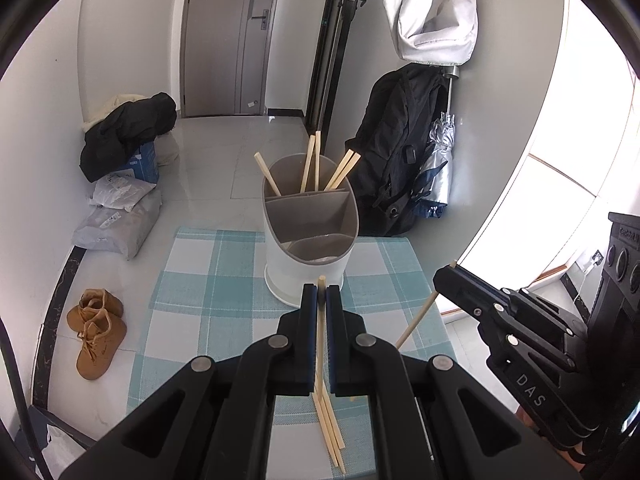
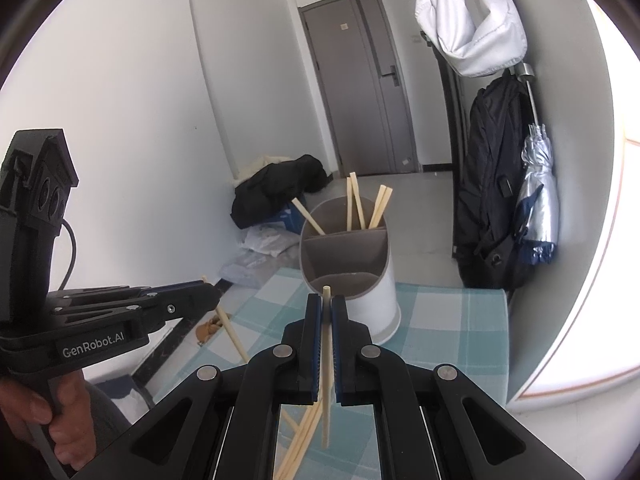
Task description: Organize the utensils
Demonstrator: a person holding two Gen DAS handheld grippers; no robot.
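Note:
A white and grey utensil holder (image 1: 280, 256) (image 2: 380, 300) stands at the far side of the teal checked mat (image 1: 200, 300) (image 2: 444, 320). Several wooden chopsticks (image 1: 308, 164) (image 2: 354, 200) stick up from its back compartment. My left gripper (image 1: 321, 294) (image 2: 214, 296) is shut on one chopstick (image 1: 320, 344) (image 2: 234, 336), held just in front of the holder. My right gripper (image 2: 326, 306) (image 1: 450, 272) is shut on another chopstick (image 2: 327, 364) (image 1: 416, 320), off to the holder's right. A few loose chopsticks (image 1: 330, 428) (image 2: 300, 440) lie on the mat below the grippers.
A black backpack (image 1: 400, 152) and a silver umbrella (image 1: 438, 168) hang by the right wall behind the table. On the floor to the left are tan boots (image 1: 96, 332), grey parcels (image 1: 116, 220) and a black jacket (image 1: 128, 132). A hand (image 2: 36, 420) grips the left handle.

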